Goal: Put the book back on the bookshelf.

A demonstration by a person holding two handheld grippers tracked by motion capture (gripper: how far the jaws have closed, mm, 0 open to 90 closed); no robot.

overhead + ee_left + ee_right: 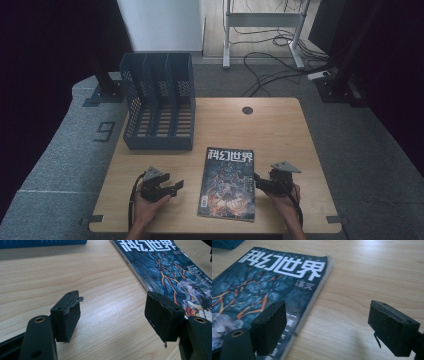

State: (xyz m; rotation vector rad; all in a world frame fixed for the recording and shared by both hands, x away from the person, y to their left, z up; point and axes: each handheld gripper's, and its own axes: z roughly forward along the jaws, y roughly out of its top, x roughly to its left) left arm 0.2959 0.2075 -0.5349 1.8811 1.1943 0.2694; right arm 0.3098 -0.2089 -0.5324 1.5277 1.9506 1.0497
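Both grippers, left [172, 188] and right [259, 181], are gaping empty, flanking the magazine [228, 183] between them, seemingly readying to lift it.

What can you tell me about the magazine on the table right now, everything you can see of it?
The magazine lies flat and closed, face up, on the wooden table, near its front edge, in front of the blue file rack. Its glossy cover is dark blue with orange, lava-like cracks and large white characters across the top; the corners look slightly worn. The left tool and right tool flank it, both open. Nothing grips it; whether the right tool touches its edge is unclear.
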